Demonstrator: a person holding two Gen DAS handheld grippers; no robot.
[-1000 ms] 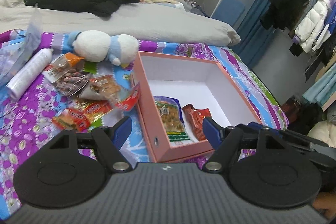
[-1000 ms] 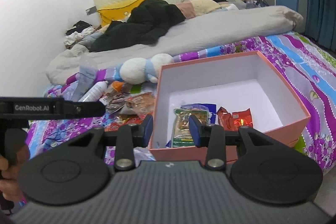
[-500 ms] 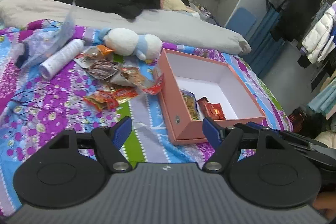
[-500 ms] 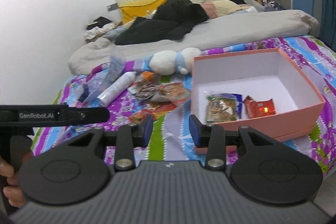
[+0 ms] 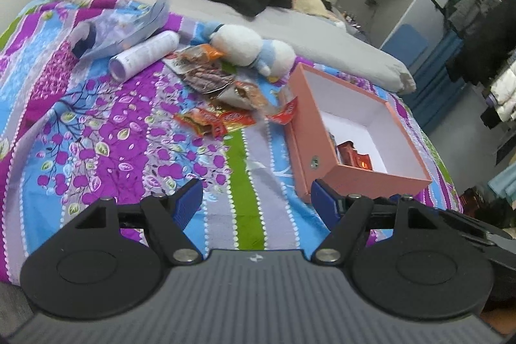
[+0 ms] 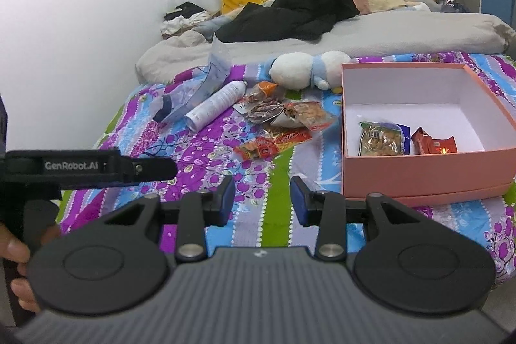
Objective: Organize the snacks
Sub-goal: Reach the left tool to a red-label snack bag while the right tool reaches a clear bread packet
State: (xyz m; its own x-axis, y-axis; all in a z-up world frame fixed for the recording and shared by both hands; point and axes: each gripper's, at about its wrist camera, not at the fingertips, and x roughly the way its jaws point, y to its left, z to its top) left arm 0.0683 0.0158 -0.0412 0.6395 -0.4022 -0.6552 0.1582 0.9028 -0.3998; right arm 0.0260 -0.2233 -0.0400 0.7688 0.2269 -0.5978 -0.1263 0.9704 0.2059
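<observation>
Two grippers hang over the bedspread [image 6: 200, 150] with nothing between their jaws, the snacks lying well ahead of both.

Left gripper [image 5: 256, 199] has its jaws spread wide over bare quilt; the loose packets [image 5: 222, 99] lie in a heap farther off, beyond and a little left of its tips, and the pink box [image 5: 325, 144] sits ahead to the right, its near corner just beyond the right finger. Right gripper [image 6: 262, 199] has its jaws partly parted, also over bare quilt; the same heap [image 6: 283, 121] lies straight ahead and well apart, and the box [image 6: 419, 176] stands just right of its right finger. Two packets are already in the box: a green-and-blue one [image 6: 382, 139] and a red one [image 6: 433, 145], side by side near its front wall. A white bottle [image 6: 216, 107] and a plush toy [image 6: 306, 70] lie beside the heap.
</observation>
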